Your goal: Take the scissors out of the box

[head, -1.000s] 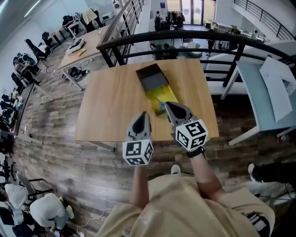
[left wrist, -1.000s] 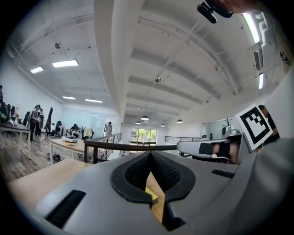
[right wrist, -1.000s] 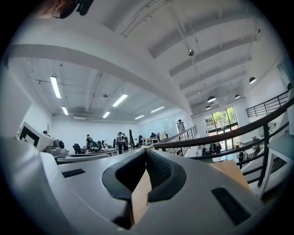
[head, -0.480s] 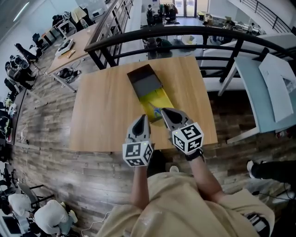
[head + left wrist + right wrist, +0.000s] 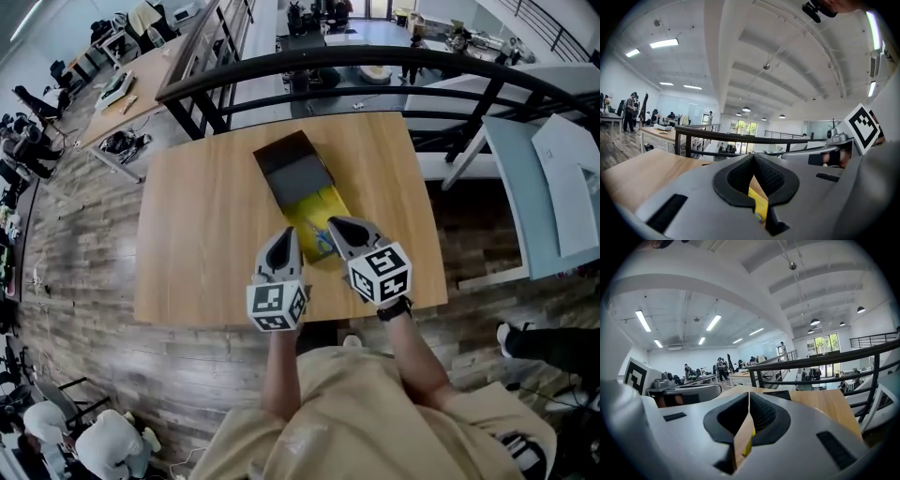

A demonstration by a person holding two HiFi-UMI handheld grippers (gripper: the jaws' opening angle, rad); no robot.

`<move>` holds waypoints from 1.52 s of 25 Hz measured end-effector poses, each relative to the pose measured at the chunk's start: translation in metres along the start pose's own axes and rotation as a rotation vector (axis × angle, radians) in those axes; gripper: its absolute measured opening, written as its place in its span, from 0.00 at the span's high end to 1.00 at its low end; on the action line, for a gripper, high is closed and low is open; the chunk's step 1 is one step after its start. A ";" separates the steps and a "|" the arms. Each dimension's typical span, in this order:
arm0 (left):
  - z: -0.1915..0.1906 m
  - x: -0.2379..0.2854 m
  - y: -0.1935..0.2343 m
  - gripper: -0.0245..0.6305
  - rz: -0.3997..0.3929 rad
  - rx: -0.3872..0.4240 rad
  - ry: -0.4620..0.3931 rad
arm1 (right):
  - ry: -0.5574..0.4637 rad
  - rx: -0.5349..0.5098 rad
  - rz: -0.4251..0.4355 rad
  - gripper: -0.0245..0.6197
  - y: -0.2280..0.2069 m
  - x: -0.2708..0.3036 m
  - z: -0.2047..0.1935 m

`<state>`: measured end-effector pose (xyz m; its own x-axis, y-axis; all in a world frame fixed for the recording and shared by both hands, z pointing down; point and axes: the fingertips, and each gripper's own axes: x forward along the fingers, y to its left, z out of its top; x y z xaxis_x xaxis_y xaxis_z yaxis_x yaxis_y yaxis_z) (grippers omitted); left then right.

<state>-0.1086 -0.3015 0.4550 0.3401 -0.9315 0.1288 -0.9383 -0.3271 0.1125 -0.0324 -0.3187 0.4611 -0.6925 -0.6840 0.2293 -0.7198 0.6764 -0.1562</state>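
Left jaws: the left gripper (image 5: 753, 157) had its jaws closed tip to tip with nothing gripped. Only a strip of yellow from the box beyond showed through the slot behind the tips.
Right jaws: the right gripper (image 5: 749, 393) had its jaws together as well and held nothing. Wood and a sliver of yellow showed through its slot.
Left gripper position: in the head view the left gripper (image 5: 284, 234) hung above the table (image 5: 206, 216), just beside the near left corner of the box (image 5: 298, 171).
Right gripper position: the right gripper (image 5: 336, 223) pointed over the near end of the box's yellow inside. It was close to the scissors, but contact could not be judged.
Scissors: the scissors (image 5: 320, 232) showed as a small bluish shape lying in the yellow part at the near end of the box, not lifted.
Box: it lay slanted on the table, with its dark part at the far end and the yellow inside exposed toward the person.
Done: the box appeared open enough to reach in, and both grippers had been brought to it.
Remaining: nearly the whole removal, namely parting a pair of jaws, closing on the scissors, lifting them clear and setting them down outside the box.
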 end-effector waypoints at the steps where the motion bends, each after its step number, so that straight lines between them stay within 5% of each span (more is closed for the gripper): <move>1: -0.001 0.009 0.006 0.94 -0.005 0.003 0.002 | 0.011 0.003 -0.002 0.94 -0.005 0.011 -0.003; 17: -0.054 0.097 0.065 0.94 -0.081 0.029 0.126 | 0.360 -0.006 -0.036 0.94 -0.046 0.102 -0.101; 24: -0.072 0.119 0.085 0.94 -0.108 -0.015 0.145 | 0.581 -0.004 -0.026 0.80 -0.058 0.121 -0.170; 38: -0.094 0.150 0.099 0.94 -0.138 -0.060 0.197 | 0.912 -0.019 0.077 0.75 -0.057 0.137 -0.245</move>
<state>-0.1448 -0.4590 0.5782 0.4759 -0.8276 0.2976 -0.8788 -0.4336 0.1994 -0.0746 -0.3844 0.7369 -0.4265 -0.1613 0.8900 -0.6668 0.7209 -0.1888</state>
